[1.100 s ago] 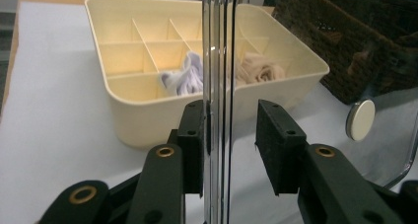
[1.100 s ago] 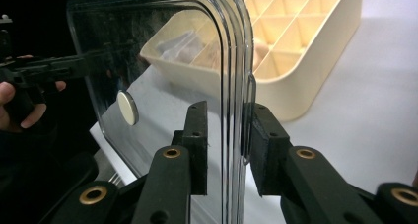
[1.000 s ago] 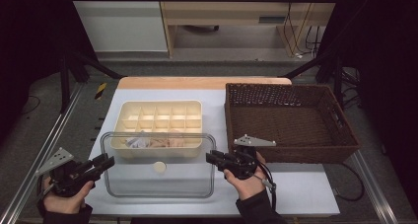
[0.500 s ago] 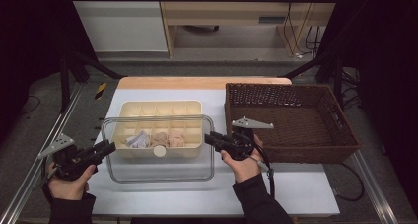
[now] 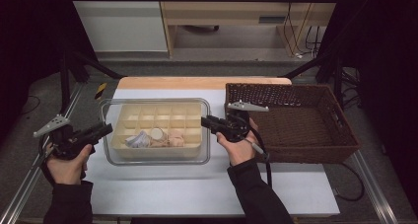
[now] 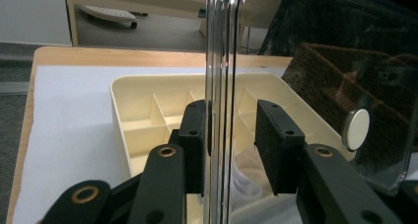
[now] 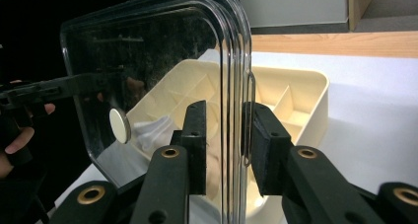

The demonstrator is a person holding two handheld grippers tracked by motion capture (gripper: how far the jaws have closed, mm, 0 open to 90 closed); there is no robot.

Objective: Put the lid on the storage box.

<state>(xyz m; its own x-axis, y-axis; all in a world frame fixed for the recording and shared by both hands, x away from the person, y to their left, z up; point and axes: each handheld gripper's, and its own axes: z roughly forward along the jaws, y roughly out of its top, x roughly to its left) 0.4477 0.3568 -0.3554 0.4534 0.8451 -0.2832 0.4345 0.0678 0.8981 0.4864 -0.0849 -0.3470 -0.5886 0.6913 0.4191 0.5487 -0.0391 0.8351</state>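
A clear plastic lid (image 5: 112, 154) with a round white knob (image 5: 156, 133) hangs level just over a cream compartment tray (image 5: 162, 116). My left gripper (image 5: 106, 130) is shut on the lid's left rim, my right gripper (image 5: 206, 121) on its right rim. In the left gripper view the lid (image 6: 320, 61) stands edge-on between the jaws of the left gripper (image 6: 230, 135), the tray (image 6: 143, 93) behind it. The right gripper view shows the right gripper (image 7: 224, 135) clamped on the lid's rim (image 7: 236, 76) and the knob (image 7: 119, 126). Small white and pink items (image 5: 167, 139) lie in the tray's near compartments.
A dark wicker basket (image 5: 300, 120) stands right of the tray, close to my right hand. A white mat (image 5: 197, 189) covers the table, with a wooden strip (image 5: 202, 82) along the far edge. Metal rails (image 5: 19, 194) run down both sides.
Both grippers have carried the lid away from the person, from the table's front to directly over the cream tray. Their hold on the rims has stayed the same.
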